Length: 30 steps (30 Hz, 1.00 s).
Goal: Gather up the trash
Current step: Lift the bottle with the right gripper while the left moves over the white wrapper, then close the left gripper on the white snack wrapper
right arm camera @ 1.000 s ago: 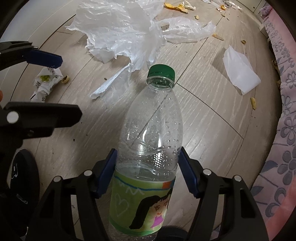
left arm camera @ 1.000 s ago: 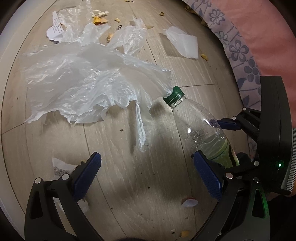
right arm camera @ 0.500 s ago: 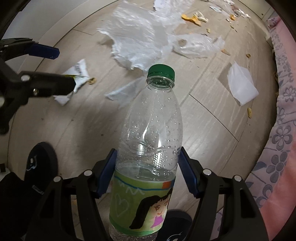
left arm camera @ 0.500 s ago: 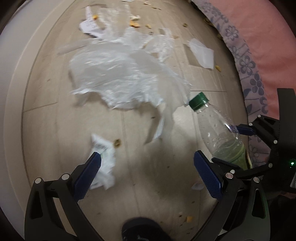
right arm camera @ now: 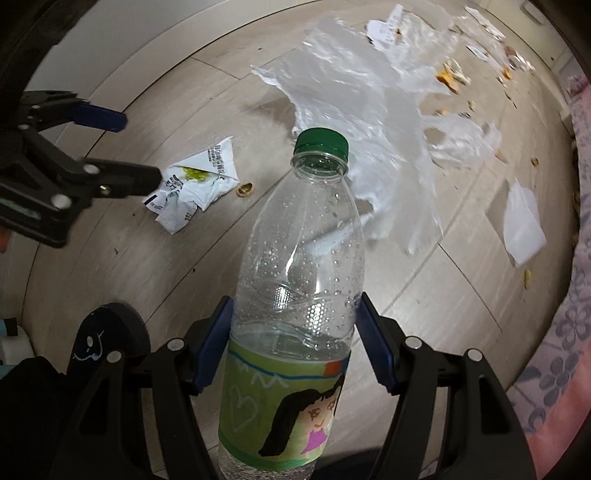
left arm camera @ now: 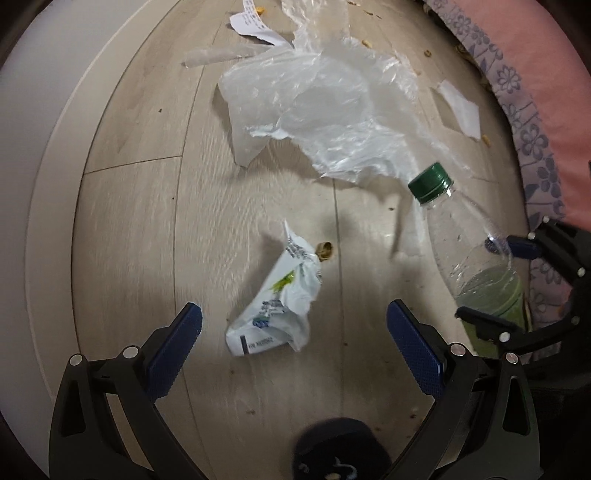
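Pale wood-plank floor (left arm camera: 147,229), bordered by a white baseboard (left arm camera: 44,184) on one side and a pink bedcover with a purple flowered edge (left arm camera: 532,122) on the other, is strewn with litter.

Item: clear plastic bottle (right arm camera: 303,258), green cap, green label with a drawn figure. It is gripped at the waist between the blue pads of the right gripper (right arm camera: 295,339), cap pointing away from the camera, and is held above the floor. In the left wrist view the same bottle (left arm camera: 465,243) is seen at the right edge.

Item: crumpled white wrapper (left arm camera: 277,306) with green and dark print, lying flat on the floor. It is framed between the pads of the left gripper (left arm camera: 295,347), whose jaws are spread wide and grasp nothing; contact with the wrapper is not seen.

Item: small yellowish scrap (left arm camera: 325,250), just beside the wrapper's upper end.

Item: large translucent plastic sheet (left arm camera: 332,110), crumpled, spread on the floor beyond the wrapper.

Item: torn white paper with writing (left arm camera: 255,26), at the far edge of the sheet.

Item: plain white paper piece (left arm camera: 460,109), near the bedcover.

Item: orange and yellow crumbs (right arm camera: 448,77), scattered on the far floor.
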### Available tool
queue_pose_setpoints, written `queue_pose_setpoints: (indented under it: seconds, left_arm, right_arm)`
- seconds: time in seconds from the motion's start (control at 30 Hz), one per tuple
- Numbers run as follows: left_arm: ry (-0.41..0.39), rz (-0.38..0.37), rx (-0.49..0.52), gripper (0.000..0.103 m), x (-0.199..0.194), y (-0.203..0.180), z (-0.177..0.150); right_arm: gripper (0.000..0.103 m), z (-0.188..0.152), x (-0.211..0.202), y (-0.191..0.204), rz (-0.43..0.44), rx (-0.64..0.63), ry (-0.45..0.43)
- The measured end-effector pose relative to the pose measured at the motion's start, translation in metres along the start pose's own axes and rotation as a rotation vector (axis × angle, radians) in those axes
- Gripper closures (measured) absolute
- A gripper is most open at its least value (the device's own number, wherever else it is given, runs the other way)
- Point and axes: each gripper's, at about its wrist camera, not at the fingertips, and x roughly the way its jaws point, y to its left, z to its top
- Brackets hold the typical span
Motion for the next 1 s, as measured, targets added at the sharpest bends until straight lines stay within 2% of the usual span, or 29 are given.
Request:
queue_pose_setpoints:
  seconds: [0.33, 0.9, 1.0]
  left_arm:
    - [0.006, 0.002, 0.056, 0.006, 0.044, -0.001, 0.008]
    - [0.005, -0.008, 0.062, 0.006, 0.059, 0.015, 0.004]
    - [0.006, -0.015, 0.069, 0.011, 0.063, 0.016, 0.006]
  right_arm:
    - [0.042, 0.011, 0.016, -0.014, -0.014, 0.006, -0.012]
    - [0.042, 0.022, 0.029, 0.003, 0.014, -0.023, -0.006]
    - [0.042, 0.022, 0.029, 0.006, 0.014, -0.025, -0.008]
